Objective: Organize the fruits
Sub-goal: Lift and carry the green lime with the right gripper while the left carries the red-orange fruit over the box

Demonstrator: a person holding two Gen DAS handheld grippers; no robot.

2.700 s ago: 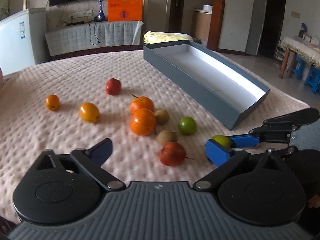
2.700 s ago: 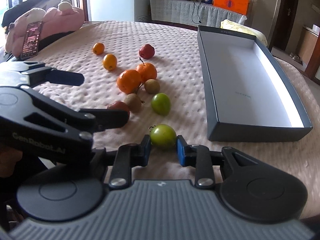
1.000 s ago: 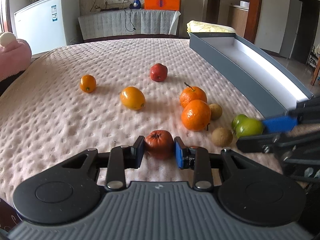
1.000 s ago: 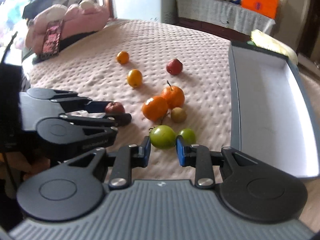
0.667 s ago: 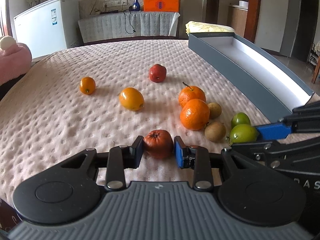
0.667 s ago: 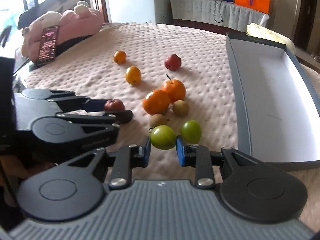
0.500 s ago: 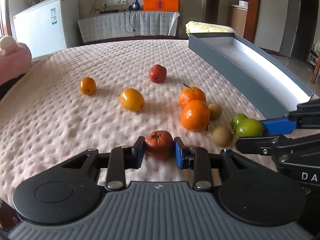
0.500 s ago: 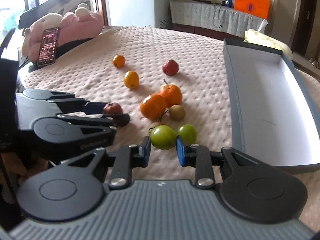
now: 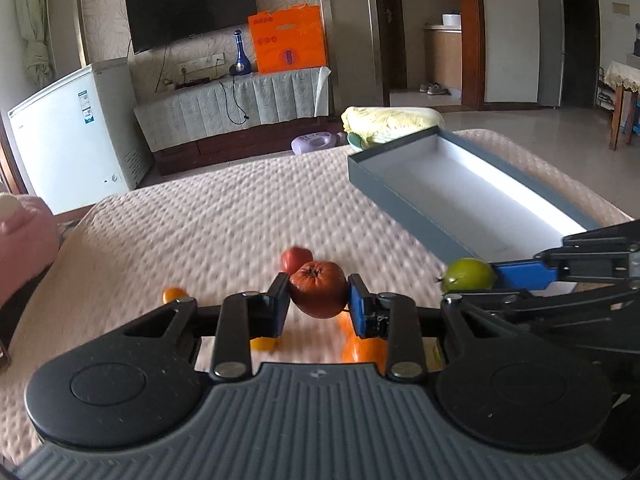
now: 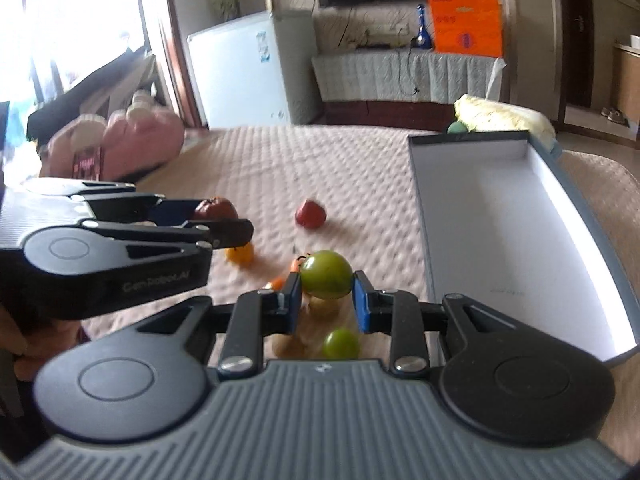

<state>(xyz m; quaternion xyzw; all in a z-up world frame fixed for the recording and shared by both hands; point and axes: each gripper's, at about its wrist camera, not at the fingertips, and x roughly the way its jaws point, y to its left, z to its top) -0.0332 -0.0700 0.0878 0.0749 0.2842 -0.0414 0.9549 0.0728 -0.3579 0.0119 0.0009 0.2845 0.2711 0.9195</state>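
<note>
Fruits remain scattered on the pink quilted bedspread [image 9: 208,216]: a small red fruit [image 10: 310,213], a small green fruit [image 10: 341,343] and orange ones, blurred. Left gripper [image 9: 319,304] is clamped on a reddish-orange fruit [image 9: 318,294], clear of the cloth. Right gripper [image 10: 326,294] is clamped on a green fruit [image 10: 326,274], likewise raised. Grey box [image 10: 600,236] lies alongside, white interior bare.

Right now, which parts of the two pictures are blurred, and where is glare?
Left wrist view: bedspread and loose fruits smeared, held red fruit sharp. Right wrist view: window top left blown out, whole room soft, green fruit in the tongs fairly clear.
</note>
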